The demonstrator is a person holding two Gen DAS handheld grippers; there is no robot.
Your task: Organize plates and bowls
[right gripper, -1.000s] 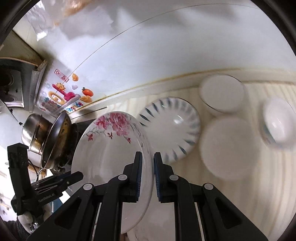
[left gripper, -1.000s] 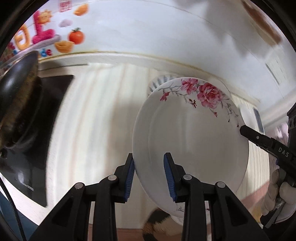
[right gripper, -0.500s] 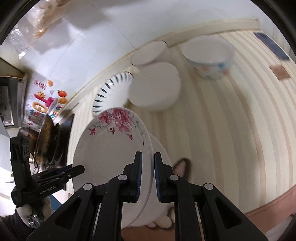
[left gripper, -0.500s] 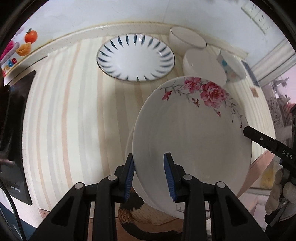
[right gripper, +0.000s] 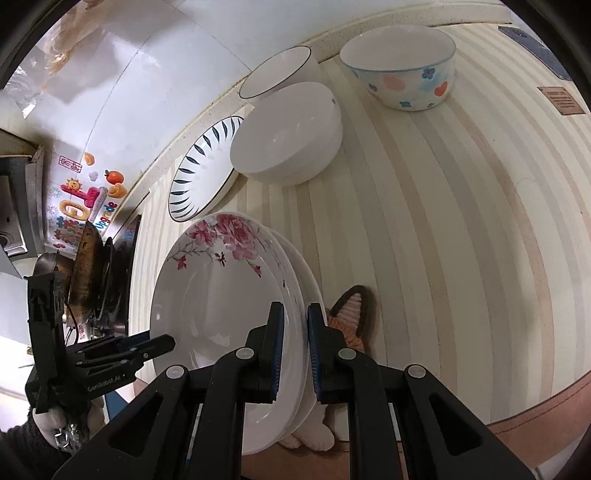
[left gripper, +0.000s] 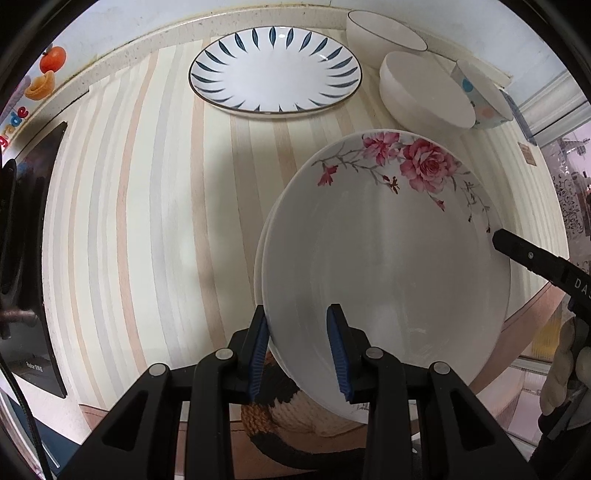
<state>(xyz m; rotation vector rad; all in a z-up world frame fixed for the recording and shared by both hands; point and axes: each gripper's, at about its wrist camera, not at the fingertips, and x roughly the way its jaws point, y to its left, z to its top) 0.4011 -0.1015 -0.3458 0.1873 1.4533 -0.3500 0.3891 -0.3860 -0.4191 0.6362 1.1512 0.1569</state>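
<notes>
I hold a stack of white plates, the top one painted with pink roses (left gripper: 384,258), above the striped counter (left gripper: 140,206). My left gripper (left gripper: 299,347) is shut on the near rim of the stack. My right gripper (right gripper: 295,343) is shut on the opposite rim of the rose plates (right gripper: 221,295). A blue-leaf plate (left gripper: 275,75) lies at the back of the counter. Beside it stand a white bowl with a dark rim (left gripper: 384,26), a plain white bowl (left gripper: 424,92) and a flower-patterned bowl (right gripper: 400,66).
A black induction hob (left gripper: 33,221) with a wok (right gripper: 85,273) is at the left. The tiled wall with fruit stickers (left gripper: 48,70) runs behind the counter. Cat-shaped slippers (right gripper: 351,314) show on the floor below the counter's front edge.
Both grippers have carried the plate stack from near the hob toward the right and lower over the counter; the back plate and bowls have come closer. Both grips are unchanged.
</notes>
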